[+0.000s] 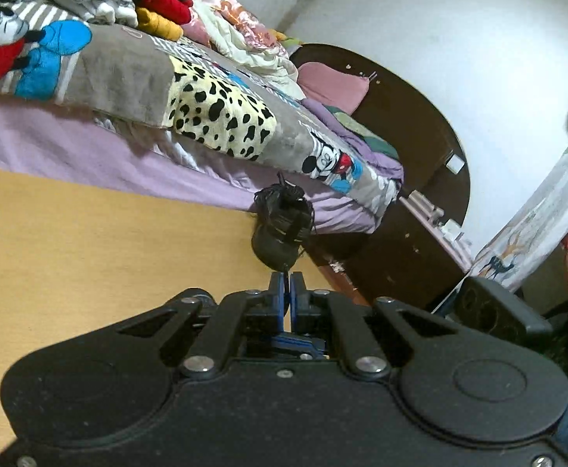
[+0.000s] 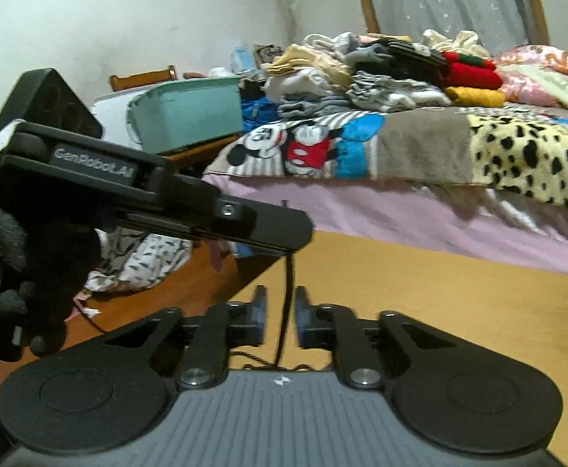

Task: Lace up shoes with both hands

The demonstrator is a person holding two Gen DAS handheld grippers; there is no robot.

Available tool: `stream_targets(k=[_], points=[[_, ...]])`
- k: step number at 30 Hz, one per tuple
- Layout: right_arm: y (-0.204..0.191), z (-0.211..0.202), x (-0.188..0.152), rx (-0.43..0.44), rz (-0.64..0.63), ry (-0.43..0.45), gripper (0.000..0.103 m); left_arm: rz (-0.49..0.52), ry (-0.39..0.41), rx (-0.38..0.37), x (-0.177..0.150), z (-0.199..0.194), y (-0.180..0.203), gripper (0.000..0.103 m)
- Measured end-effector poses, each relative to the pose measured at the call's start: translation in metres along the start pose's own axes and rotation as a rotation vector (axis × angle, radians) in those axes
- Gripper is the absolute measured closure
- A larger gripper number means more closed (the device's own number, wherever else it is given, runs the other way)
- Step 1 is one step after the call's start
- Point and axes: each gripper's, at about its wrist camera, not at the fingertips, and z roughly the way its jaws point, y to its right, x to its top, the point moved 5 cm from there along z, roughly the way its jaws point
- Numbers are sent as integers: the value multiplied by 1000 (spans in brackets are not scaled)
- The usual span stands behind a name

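Left gripper (image 1: 287, 272) has its blue pads pressed together on the end of a black lace (image 2: 288, 272), right at the toe of the black shoe (image 1: 282, 225). That shoe sits on the tan floor (image 1: 89, 253) just in front of the bed (image 1: 225, 190) with the purple sheet. Seen from the other side, the lace hangs down from that pinch and runs between the spread pads of the right gripper (image 2: 280, 319), touching neither as far as I can tell. My guess is a lace pull or a hand-over is under way; which eyelet it serves is hidden. Closing the right gripper on the hanging strand looks the likely need, squarely, since it is thin and slack.
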Motion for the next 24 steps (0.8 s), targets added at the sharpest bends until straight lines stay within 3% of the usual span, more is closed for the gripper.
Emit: stream_targets(k=[6, 8, 10, 11, 15, 17, 24], points=[[-5, 6, -4, 22, -2, -53, 98, 104, -31, 68, -5, 6, 3, 101], [-4, 7, -4, 23, 22, -61, 98, 109, -31, 63, -5, 6, 3, 90], [-1, 7, -4, 18, 53, -59, 98, 98, -12, 66, -2, 1, -1, 62], [1, 7, -3, 13, 62, -55, 98, 94, -6, 58, -1, -1, -2, 61], [4, 5, -2, -2, 67, -42, 98, 119, -19, 54, -3, -1, -1, 63], [5, 4, -2, -9, 70, -36, 98, 134, -30, 58, -6, 3, 2, 73], [5, 3, -1, -9, 76, -22, 98, 159, -31, 71, -8, 9, 6, 89]])
